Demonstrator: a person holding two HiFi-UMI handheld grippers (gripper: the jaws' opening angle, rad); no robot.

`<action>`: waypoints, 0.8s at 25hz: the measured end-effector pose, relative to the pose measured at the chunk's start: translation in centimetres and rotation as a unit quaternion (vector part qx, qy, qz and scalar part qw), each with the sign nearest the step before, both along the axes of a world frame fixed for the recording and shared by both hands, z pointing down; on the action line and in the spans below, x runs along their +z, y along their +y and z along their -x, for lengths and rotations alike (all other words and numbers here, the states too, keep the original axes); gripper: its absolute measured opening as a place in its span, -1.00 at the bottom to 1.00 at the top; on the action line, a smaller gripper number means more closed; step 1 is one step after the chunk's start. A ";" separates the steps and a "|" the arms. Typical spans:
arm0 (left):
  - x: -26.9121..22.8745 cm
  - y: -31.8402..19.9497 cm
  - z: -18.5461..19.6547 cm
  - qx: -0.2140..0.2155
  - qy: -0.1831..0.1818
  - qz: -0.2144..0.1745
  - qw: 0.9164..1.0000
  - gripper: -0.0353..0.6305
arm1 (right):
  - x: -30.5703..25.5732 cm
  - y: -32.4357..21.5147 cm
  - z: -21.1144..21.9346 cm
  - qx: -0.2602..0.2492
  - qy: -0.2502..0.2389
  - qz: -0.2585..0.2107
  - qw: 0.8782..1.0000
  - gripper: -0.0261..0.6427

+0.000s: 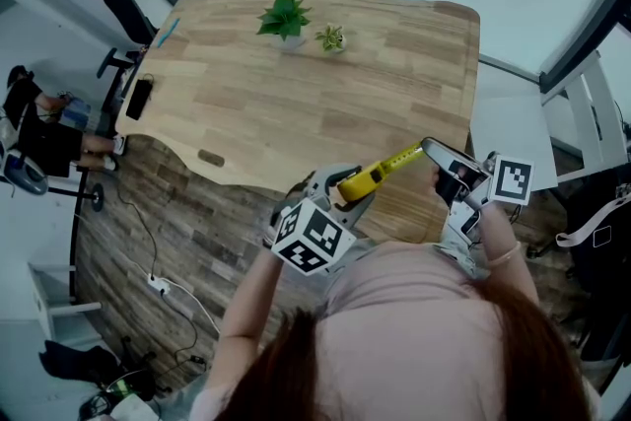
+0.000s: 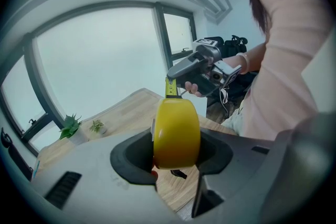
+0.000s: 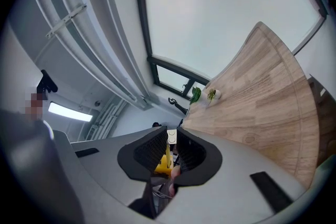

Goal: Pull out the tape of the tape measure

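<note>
A yellow tape measure (image 1: 357, 183) is held above the near edge of the wooden table (image 1: 325, 104). My left gripper (image 1: 340, 197) is shut on its round case (image 2: 176, 132), which fills the space between the two dark pads. A short length of yellow tape (image 1: 399, 160) runs from the case to my right gripper (image 1: 434, 153). That gripper is shut on the tape's metal end hook (image 3: 171, 136), pinched between its pads. In the right gripper view the case (image 3: 164, 167) shows low behind the pads. The right gripper (image 2: 176, 72) appears past the case in the left gripper view.
Two small potted plants (image 1: 285, 18) (image 1: 332, 38) stand at the table's far side. A black phone-like thing (image 1: 139, 98) lies at the left edge, an office chair (image 1: 123, 7) beyond it. Cables and a power strip (image 1: 158, 286) lie on the wood floor at left.
</note>
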State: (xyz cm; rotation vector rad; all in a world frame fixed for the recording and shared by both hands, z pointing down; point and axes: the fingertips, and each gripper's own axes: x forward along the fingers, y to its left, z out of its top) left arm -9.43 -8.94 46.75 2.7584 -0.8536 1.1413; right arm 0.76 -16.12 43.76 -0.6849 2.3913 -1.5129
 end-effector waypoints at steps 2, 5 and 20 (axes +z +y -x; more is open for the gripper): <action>0.1 0.1 0.1 0.001 -0.002 0.001 1.000 -0.39 | -0.1 -0.1 -0.2 0.004 -0.001 -0.004 1.000 -0.77; 0.3 0.0 0.2 0.002 -0.003 0.002 1.000 -0.39 | 0.0 -0.3 -0.6 0.011 0.001 -0.002 1.000 -0.77; 1.6 -0.2 0.7 0.003 -0.023 0.010 1.000 -0.39 | 0.1 -1.4 -3.1 0.051 0.012 -0.005 0.999 -0.77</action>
